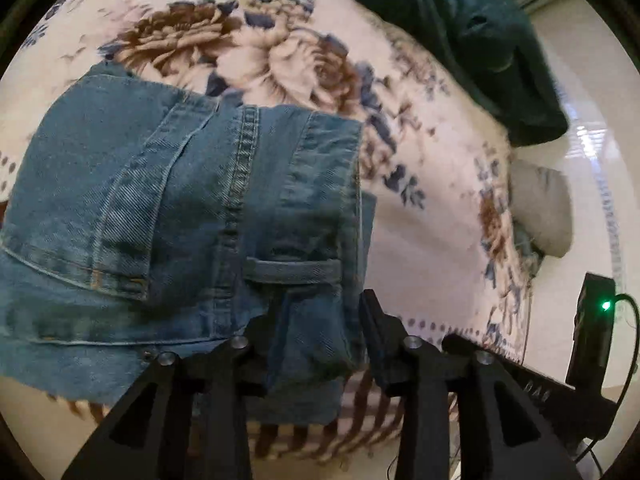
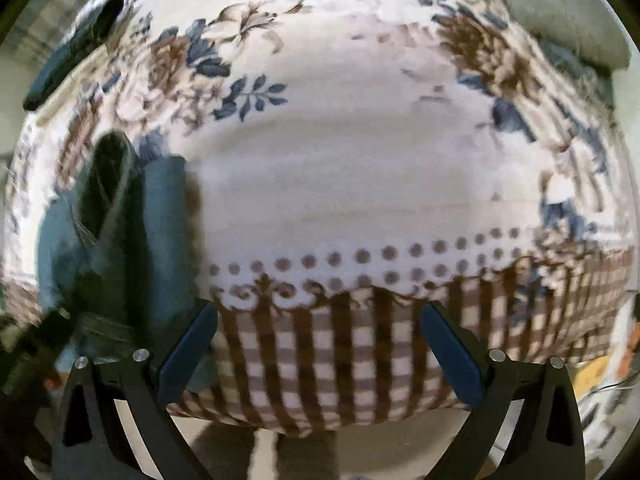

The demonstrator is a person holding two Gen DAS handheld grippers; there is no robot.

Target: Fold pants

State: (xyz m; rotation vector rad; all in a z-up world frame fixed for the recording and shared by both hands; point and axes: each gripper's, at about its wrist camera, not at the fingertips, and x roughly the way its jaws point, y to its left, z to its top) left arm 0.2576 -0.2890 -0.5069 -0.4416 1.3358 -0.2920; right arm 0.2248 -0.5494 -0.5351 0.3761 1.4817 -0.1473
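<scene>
In the left wrist view, the left gripper (image 1: 316, 340) sits at 6 o'clock with its fingers set around a thick folded edge of the blue jeans (image 1: 180, 216). The denim fills the gap between them, though whether they are pinching it firmly or only straddling it I cannot tell. The jeans lie as a folded bundle from 6 to 9 o'clock on the floral blanket (image 1: 420, 220), with a belt loop (image 1: 292, 268) and a stitched seam facing up.

In the right wrist view, the right gripper (image 2: 316, 344) hangs at 6 o'clock over the blanket's checked border, fingers wide apart and holding nothing. The jeans show blurred at 8 o'clock.

Farther off, a dark teal garment (image 1: 460, 40) lies at 1 o'clock.

Judging by the compact bundle, a late fold is in hand. Next, the left end likely needs laying flat and smoothing, with the right gripper coming across to help.
</scene>
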